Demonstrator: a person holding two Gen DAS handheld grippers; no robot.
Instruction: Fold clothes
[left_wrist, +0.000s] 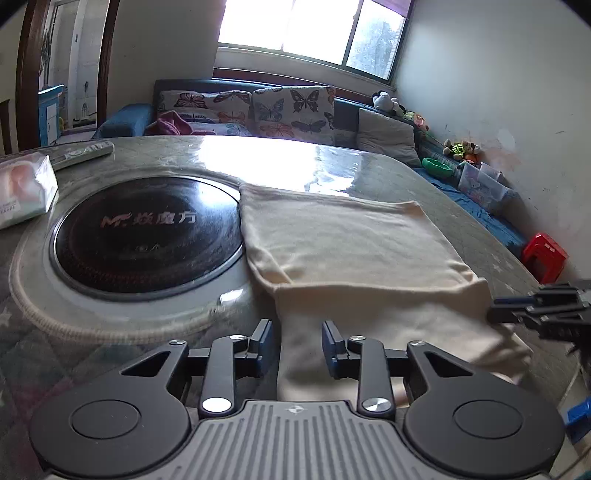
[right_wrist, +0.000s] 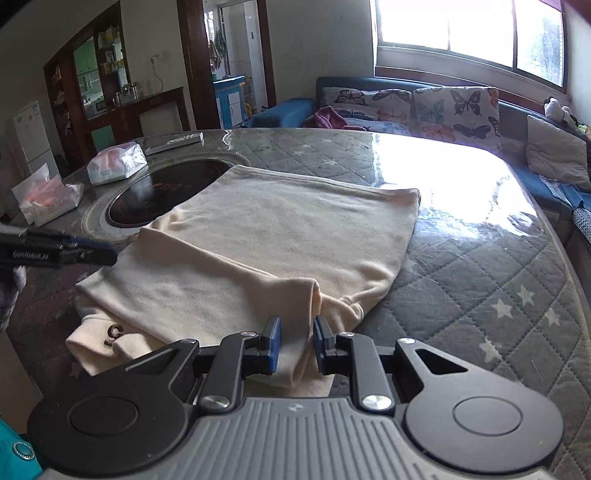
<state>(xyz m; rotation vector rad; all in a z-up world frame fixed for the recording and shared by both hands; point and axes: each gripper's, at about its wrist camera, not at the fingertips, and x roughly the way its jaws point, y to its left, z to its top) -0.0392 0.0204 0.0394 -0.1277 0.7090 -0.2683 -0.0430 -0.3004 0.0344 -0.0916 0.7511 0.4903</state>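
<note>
A cream garment (left_wrist: 351, 243) lies folded flat on the quilted round table (left_wrist: 424, 177), its far left corner overlapping the rim of the black induction hob (left_wrist: 147, 236). My left gripper (left_wrist: 297, 341) stands open at the garment's near left edge, with cloth showing in the gap between its fingers. In the right wrist view the garment (right_wrist: 280, 229) has a sleeve folded across its near part. My right gripper (right_wrist: 297, 343) is open over that fold's near edge. The other gripper shows side-on in each view: right gripper (left_wrist: 496, 310), left gripper (right_wrist: 109, 254).
A tissue pack (left_wrist: 22, 188) and a remote (left_wrist: 83, 153) lie beyond the hob. A second tissue pack (right_wrist: 46, 199) sits at the table's left edge. A sofa with butterfly cushions (left_wrist: 288, 110) stands behind the table, and a red stool (left_wrist: 545, 256) on the floor to the right.
</note>
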